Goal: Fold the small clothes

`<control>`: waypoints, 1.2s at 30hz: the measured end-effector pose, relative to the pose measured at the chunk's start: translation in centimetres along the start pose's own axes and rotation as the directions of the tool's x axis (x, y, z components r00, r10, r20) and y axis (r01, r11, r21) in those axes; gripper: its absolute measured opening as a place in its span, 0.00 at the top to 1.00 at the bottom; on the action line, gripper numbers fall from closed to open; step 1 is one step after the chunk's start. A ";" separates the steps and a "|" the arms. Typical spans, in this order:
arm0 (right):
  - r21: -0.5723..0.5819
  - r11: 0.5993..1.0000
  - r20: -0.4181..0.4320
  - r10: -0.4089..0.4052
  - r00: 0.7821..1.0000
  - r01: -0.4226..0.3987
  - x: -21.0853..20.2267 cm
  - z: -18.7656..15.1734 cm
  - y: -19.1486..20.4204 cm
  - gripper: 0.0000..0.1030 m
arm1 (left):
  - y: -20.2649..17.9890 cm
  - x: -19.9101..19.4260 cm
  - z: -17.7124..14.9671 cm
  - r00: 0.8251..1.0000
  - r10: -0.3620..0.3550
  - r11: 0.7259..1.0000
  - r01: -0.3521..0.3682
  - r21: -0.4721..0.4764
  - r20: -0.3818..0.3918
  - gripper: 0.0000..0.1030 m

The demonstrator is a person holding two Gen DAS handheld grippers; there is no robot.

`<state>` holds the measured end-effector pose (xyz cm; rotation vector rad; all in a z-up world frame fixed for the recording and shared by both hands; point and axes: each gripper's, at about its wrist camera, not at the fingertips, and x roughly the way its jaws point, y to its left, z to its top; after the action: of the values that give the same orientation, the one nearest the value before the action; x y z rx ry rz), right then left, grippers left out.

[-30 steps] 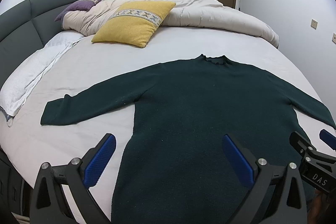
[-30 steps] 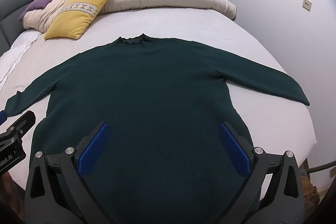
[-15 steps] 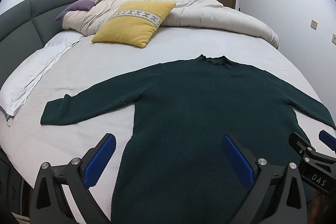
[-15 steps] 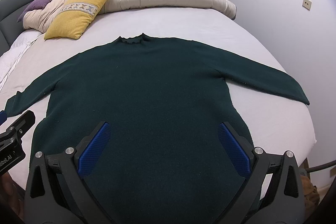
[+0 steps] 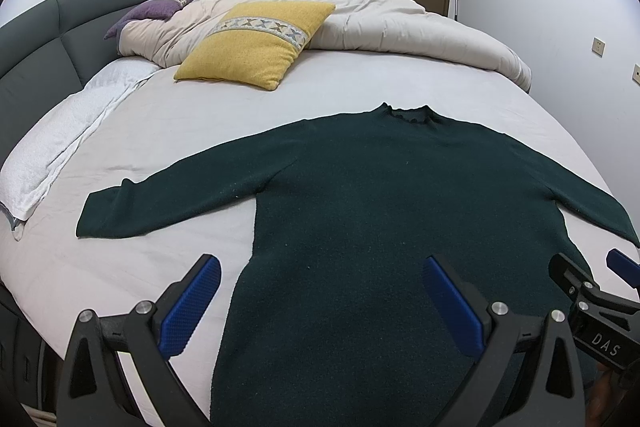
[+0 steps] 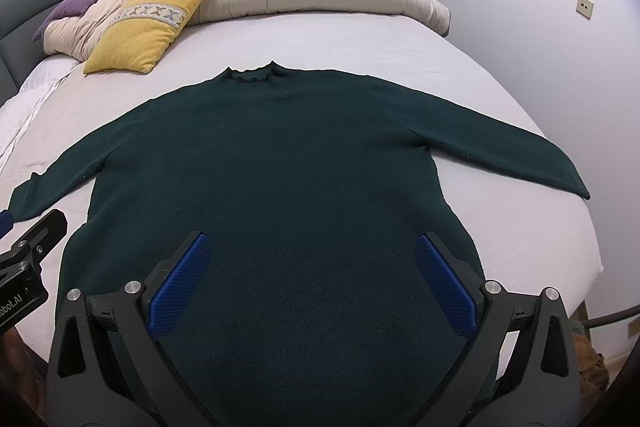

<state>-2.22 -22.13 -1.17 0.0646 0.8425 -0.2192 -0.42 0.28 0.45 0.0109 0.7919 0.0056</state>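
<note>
Beyond the flat sweater (image 6: 280, 167) lie a yellow pillow (image 5: 256, 45) and duvet (image 5: 400, 31); both grippers, left gripper (image 5: 320, 301) and right gripper (image 6: 314, 279), hover spread wide, empty.

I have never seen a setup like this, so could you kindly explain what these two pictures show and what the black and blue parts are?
These are handheld tools, not a robot: a person carries a two-finger gripper in each hand, each with a wide-angle camera looking along its fingers. One picture is from the left gripper, the other from the right gripper; the blue strips are finger pads. Both are open and hold nothing. A dark green sweater lies flat, sleeves spread, on the bed, with a yellow pillow beyond.
</note>
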 end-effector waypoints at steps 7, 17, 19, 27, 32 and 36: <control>-0.002 1.000 -0.002 0.000 1.000 0.000 0.1 -0.2 0.1 0.00 | 0.0 0.0 0.0 1.000 -0.001 1.000 0.001 -0.001 0.000 0.00; -0.004 1.000 -0.005 0.000 1.000 -0.001 0.2 -0.2 0.2 0.00 | 0.0 0.1 -0.1 1.000 0.000 1.000 0.000 -0.001 -0.001 0.00; -0.004 1.000 -0.006 0.000 1.000 0.000 0.2 -0.2 0.3 0.00 | 0.1 0.0 -0.1 1.000 -0.001 1.000 0.001 -0.001 -0.001 0.00; -0.007 1.000 -0.009 -0.001 1.000 0.001 0.3 -0.3 0.5 0.00 | 0.1 0.1 -0.1 1.000 -0.002 1.000 0.002 -0.002 -0.001 0.00; -0.010 1.000 -0.014 -0.001 1.000 0.001 0.4 -0.2 0.7 0.00 | 0.0 0.0 -0.1 1.000 -0.002 1.000 0.002 -0.002 -0.002 0.00; -0.012 1.000 -0.019 -0.002 1.000 0.002 0.6 -0.1 0.7 0.00 | -0.1 0.1 -0.3 1.000 0.000 1.000 0.000 -0.006 -0.006 0.00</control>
<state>-1.74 -21.57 -1.68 0.0551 0.8629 -0.2157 -0.53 0.17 0.16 0.0049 0.7978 0.0077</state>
